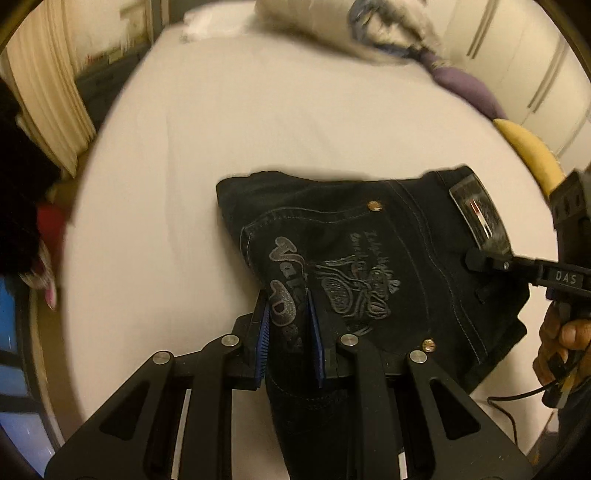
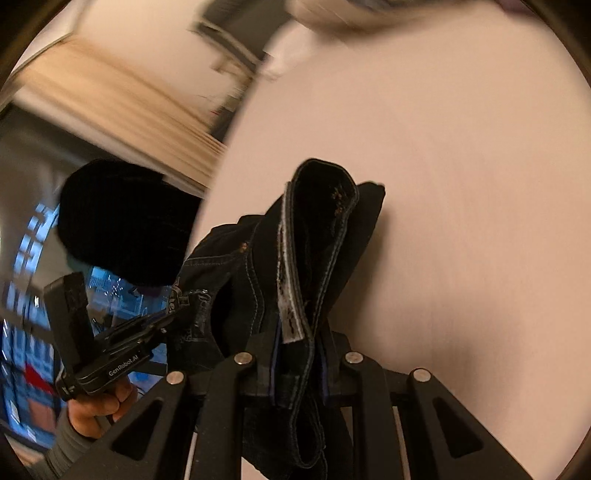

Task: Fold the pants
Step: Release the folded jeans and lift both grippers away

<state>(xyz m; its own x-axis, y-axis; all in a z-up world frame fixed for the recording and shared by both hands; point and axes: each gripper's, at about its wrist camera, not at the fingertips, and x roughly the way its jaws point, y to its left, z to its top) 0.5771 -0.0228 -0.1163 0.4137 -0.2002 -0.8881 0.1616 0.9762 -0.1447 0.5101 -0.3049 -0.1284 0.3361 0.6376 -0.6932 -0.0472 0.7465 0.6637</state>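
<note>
both tools clamped — left tool (image 1: 287, 325), right tool (image 2: 298, 350) — angled downward.

White-sheeted bed (image 1: 258, 129) (pillows (image 1: 325, 26) at its head), cream curtain (image 1: 48, 99) beside.

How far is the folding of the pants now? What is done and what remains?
Done: the pants already lie in a compact fold on the bed, back pocket up. In hand: the left gripper pinches one edge and the right gripper clamps the waistband, both shut on cloth. Left: laying the bundle flat and letting go; whether another fold is needed is unclear.
</note>
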